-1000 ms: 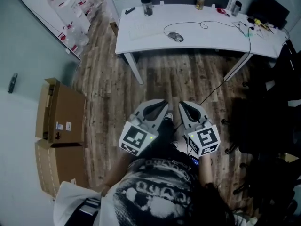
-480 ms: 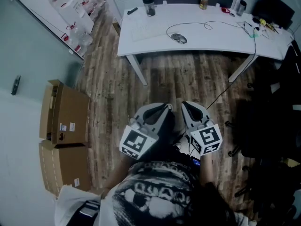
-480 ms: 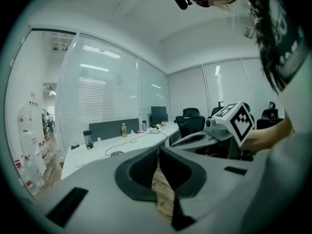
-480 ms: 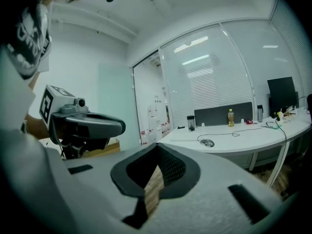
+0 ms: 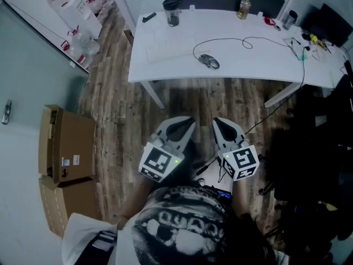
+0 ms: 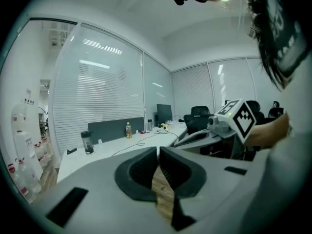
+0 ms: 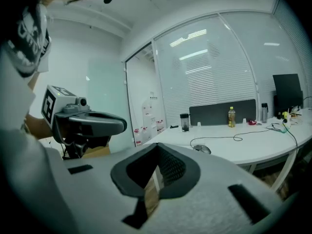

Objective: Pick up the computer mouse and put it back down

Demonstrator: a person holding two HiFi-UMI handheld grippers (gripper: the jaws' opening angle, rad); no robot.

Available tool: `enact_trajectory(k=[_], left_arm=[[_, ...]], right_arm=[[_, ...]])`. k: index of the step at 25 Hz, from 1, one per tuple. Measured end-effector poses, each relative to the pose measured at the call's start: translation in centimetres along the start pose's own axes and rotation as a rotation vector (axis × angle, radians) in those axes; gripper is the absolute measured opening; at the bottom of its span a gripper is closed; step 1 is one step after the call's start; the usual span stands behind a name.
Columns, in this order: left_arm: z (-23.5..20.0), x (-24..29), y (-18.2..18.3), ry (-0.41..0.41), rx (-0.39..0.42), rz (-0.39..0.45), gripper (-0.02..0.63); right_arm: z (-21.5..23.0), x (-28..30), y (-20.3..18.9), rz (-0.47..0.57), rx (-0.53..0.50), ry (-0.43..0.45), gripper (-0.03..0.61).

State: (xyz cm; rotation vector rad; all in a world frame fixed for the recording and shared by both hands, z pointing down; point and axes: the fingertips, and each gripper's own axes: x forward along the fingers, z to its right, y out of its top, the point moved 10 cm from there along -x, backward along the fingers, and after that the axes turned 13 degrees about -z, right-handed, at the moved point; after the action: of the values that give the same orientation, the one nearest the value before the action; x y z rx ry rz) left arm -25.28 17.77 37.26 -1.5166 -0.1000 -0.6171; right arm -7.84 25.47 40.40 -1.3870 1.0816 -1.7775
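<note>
On the white desk (image 5: 259, 59) the computer mouse (image 5: 209, 61) lies toward the front edge, well ahead of the left gripper (image 5: 185, 125) and right gripper (image 5: 220, 126), both closed and empty; best to open one pair of jaws before arriving.

No text can really be read here. Small labels (image 5: 70, 161) are stuck on the cardboard box (image 5: 71, 131), but they're too tiny to be made out. The shirt (image 5: 187, 225) print is blurred too.

Grey plastic left gripper (image 5: 186, 122) and right gripper (image 5: 219, 121) side by side before torso; jaws closed, empty.
</note>
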Motion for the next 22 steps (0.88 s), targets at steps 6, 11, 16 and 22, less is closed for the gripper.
enact_trajectory(k=[6, 11, 16, 22], left_arm=[[-8.5, 5.3, 1.4, -0.025, -0.014, -0.029, 0.015], [-13.8, 8.8, 1.7, -0.044, -0.020, -0.050, 0.015], [-18.4, 11.2, 2.1, -0.058, -0.025, -0.034, 0.015], [-21.7, 12.9, 2.7, -0.078, -0.013, -0.027, 0.015]], right_arm=[[4.4, 6.9, 3.8, -0.035, 0.032, -0.016, -0.006], [7.0, 11.7, 5.7, -0.077, 0.051, -0.027, -0.006], [8.6, 15.5, 7.5, -0.095, 0.064, -0.043, -0.006], [8.9, 18.1, 7.9, -0.142, 0.077, -0.044, -0.006]])
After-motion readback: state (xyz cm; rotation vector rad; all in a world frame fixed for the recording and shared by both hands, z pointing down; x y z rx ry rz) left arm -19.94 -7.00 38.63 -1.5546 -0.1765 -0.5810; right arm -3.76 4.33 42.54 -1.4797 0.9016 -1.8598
